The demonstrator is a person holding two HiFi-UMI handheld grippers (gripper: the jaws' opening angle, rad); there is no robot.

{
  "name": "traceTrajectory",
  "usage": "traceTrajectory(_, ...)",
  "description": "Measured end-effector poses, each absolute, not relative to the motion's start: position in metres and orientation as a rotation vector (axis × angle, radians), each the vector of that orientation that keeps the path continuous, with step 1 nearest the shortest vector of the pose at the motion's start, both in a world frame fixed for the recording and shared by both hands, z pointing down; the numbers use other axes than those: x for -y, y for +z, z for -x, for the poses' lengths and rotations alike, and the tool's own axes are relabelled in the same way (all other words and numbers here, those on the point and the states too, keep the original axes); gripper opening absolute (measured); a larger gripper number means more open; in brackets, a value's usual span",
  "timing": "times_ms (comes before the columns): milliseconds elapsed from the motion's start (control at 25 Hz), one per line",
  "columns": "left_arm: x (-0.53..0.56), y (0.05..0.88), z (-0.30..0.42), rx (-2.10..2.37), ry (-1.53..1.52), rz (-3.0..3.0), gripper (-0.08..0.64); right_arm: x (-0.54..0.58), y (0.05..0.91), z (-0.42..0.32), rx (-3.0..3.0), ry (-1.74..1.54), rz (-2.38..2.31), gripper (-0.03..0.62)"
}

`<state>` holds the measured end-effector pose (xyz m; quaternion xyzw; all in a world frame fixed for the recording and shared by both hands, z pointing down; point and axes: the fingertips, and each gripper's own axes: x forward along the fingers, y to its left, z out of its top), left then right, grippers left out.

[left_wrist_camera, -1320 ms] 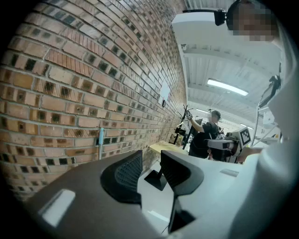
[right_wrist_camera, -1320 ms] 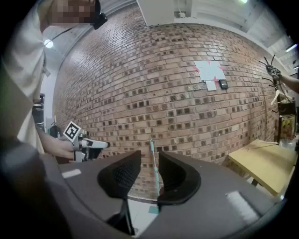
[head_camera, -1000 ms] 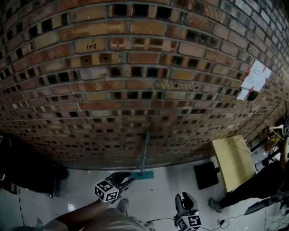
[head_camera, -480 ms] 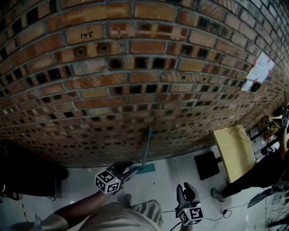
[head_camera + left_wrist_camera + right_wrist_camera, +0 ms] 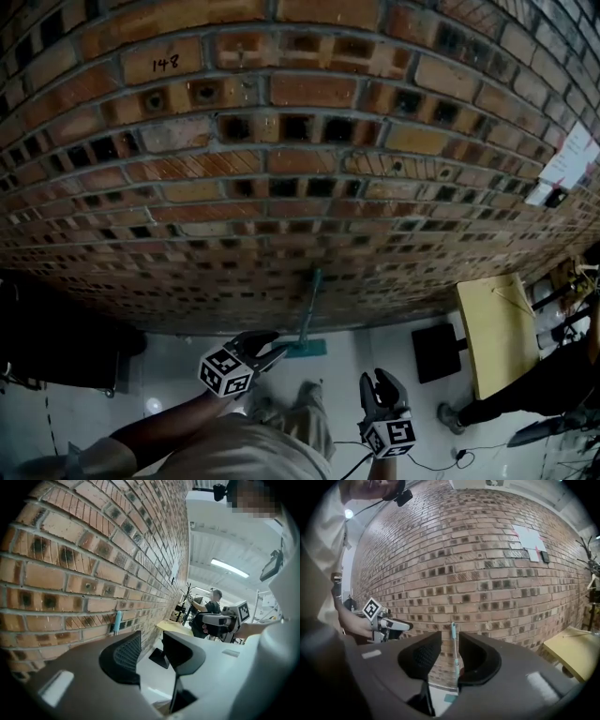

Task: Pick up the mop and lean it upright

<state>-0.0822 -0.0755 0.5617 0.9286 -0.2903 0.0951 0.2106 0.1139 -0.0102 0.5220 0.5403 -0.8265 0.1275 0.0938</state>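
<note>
Left hand-held gripper (image 5: 277,345), right hand-held gripper (image 5: 378,382): black, black-white marker cubes (image 5: 225,372); pale clothing (image 5: 234,452).

Right tongs (image 5: 450,641) seemingly hide part of mop (image 5: 453,631).

Right gripper (image 5: 449,641) fingers apart, empty; mop (image 5: 454,660) upright against brick wall (image 5: 487,573) beyond gap.

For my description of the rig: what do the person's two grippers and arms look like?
Both the left gripper and the right gripper have dark grey bodies, two curved black jaws and mesh-textured pads. Each carries a white cube with black square markers. The person wears light-coloured clothing.
</note>
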Motion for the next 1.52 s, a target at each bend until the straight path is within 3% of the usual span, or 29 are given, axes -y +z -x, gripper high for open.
traceTrajectory(800, 0.145, 0.577, 0.05, 1.274, 0.276, -2.329, 0.16, 0.175, 0.598, -0.128, 2.593, 0.294, -0.952, 0.115)
traceTrajectory(1520, 0.156, 0.621, 0.069, 1.146, 0.427, -2.338, 0.156, 0.206, 0.713, -0.069, 2.461, 0.427, -0.876, 0.115)
